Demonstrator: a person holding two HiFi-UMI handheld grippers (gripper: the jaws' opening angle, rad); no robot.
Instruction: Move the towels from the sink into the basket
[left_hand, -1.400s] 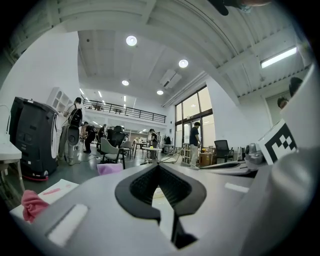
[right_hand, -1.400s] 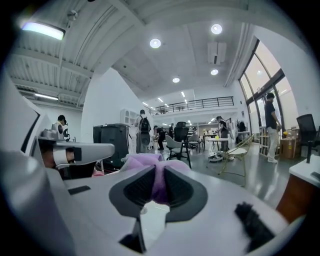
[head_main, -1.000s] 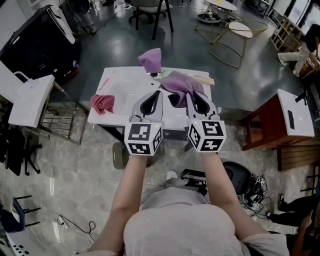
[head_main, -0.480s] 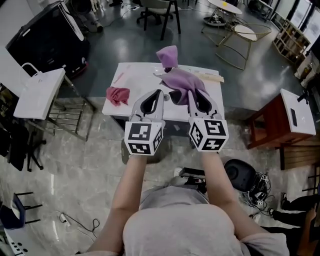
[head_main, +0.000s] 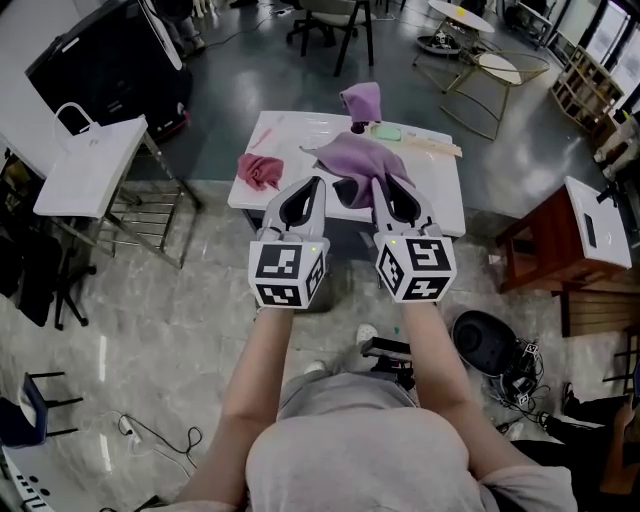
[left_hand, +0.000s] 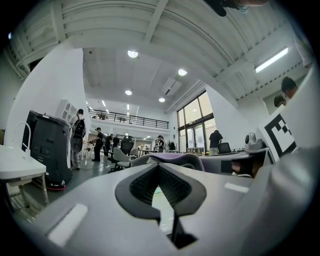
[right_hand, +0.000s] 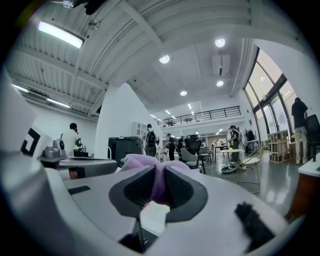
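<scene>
A purple towel (head_main: 358, 160) is bunched between the pads of the right gripper (head_main: 383, 186), which is clamped narrowly on the cloth; it hangs above the near half of the white tabletop (head_main: 440, 195), close to the near edge. The left gripper (head_main: 315, 186) is level beside it, jaws together at the tips with nothing between them, the towel's fold just beyond. A second purple towel (head_main: 362, 100) stands heaped at the tabletop's far edge, and a red towel (head_main: 260, 170) lies crumpled near its left edge. Pale marble floor (head_main: 170, 300) lies open on the near side and left, up to a white side table (head_main: 90, 165). On the right a red-brown cabinet (head_main: 545, 250) stands near the tabletop's corner.
</scene>
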